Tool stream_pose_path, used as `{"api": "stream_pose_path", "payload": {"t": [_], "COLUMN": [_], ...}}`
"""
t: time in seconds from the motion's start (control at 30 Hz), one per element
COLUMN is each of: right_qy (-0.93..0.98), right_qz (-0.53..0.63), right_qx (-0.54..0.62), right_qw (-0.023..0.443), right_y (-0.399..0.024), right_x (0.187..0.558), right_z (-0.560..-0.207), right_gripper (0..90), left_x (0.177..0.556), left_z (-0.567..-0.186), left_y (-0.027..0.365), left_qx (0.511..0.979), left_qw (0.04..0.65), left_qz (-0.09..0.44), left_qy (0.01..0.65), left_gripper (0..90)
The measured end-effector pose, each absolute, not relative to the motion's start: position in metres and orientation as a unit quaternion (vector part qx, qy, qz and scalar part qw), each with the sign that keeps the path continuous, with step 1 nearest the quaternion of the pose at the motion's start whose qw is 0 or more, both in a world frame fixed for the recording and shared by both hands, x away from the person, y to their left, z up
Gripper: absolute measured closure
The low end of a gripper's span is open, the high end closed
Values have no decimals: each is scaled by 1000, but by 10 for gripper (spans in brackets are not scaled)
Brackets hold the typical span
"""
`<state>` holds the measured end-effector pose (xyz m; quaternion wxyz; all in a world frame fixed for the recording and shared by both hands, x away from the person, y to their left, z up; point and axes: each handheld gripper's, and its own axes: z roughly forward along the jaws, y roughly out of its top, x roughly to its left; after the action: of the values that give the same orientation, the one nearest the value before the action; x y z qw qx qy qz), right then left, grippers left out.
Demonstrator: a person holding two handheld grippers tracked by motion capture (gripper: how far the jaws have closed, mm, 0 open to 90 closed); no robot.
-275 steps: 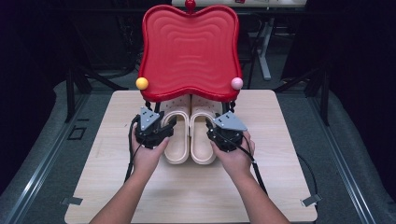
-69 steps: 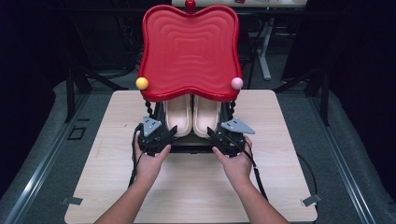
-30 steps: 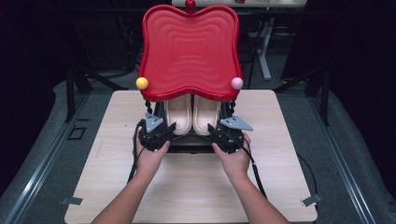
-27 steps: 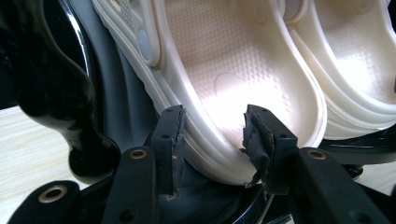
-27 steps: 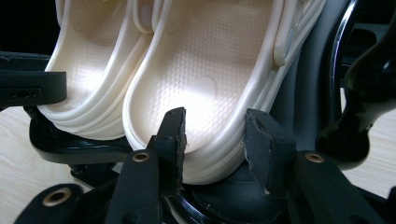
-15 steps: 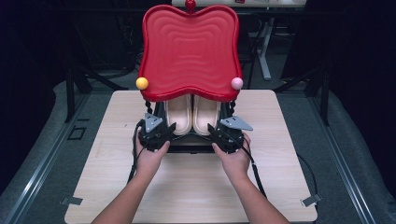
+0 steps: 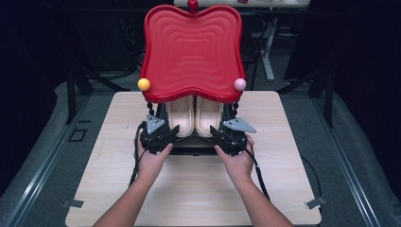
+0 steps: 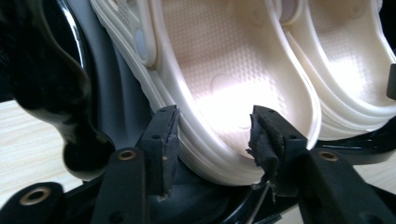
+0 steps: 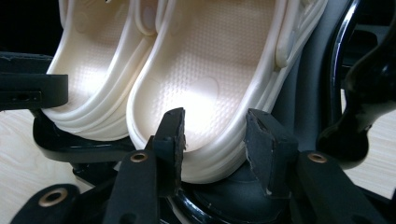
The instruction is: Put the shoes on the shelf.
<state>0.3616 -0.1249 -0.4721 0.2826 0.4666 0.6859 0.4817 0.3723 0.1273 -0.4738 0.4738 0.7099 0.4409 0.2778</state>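
Scene: a person stands at a pale wooden bench point(image 7: 198, 189), forearms coming in from the near edge, one gripper in each hand.
Shoes: a pair of cream clog-style sandals, the left sandal point(image 7: 181, 113) and the right sandal point(image 7: 209, 113), lie side by side with their heels toward the person.
Where the shoes are: on the lower level of a black rack point(image 7: 191, 147) at the middle of the bench, under a red wavy-edged tray point(image 7: 191, 52) that tilts up above them.
Tray details: a yellow ball point(image 7: 143, 84) sits at its lower left corner and a pink ball point(image 7: 240, 84) at its lower right corner.
Left gripper point(image 7: 166, 135): at the heel of the left sandal; in the left gripper view point(image 8: 212, 135) its jaws straddle the heel rim, one outside the wall and one over the footbed.
Left jaws: they have just been opening and now stand released, with the heel between them but not pressed.
Right gripper point(image 7: 222, 136): at the heel of the right sandal; in the right gripper view point(image 9: 212, 135) the heel rim sits between its jaws.
Right jaws: spread wide; the left pad looks to be at the rim, the right pad stands clear of it, so no squeeze on the sandal.
Hands: the left hand point(image 7: 152, 158) and the right hand point(image 7: 236, 161) rest low over the bench just in front of the rack.
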Motion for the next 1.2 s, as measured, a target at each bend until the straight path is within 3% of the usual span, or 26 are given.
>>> {"api": "stream_pose_path", "payload": {"t": [0.77,1.2], "right_qy": [700,724], "right_qz": [486,451], "right_qx": [431,415], "right_qw": [298,317], "right_y": [-134,-166], "right_x": [334,306], "right_z": [-455,-458], "right_gripper": [546,536], "left_x": [341,316], "left_z": [-454,-464], "left_y": [140,177], "left_qx": [709,711], "left_qw": [501,491], "left_qz": [280,280], "left_qy": [409,418], "left_gripper": [491,467]}}
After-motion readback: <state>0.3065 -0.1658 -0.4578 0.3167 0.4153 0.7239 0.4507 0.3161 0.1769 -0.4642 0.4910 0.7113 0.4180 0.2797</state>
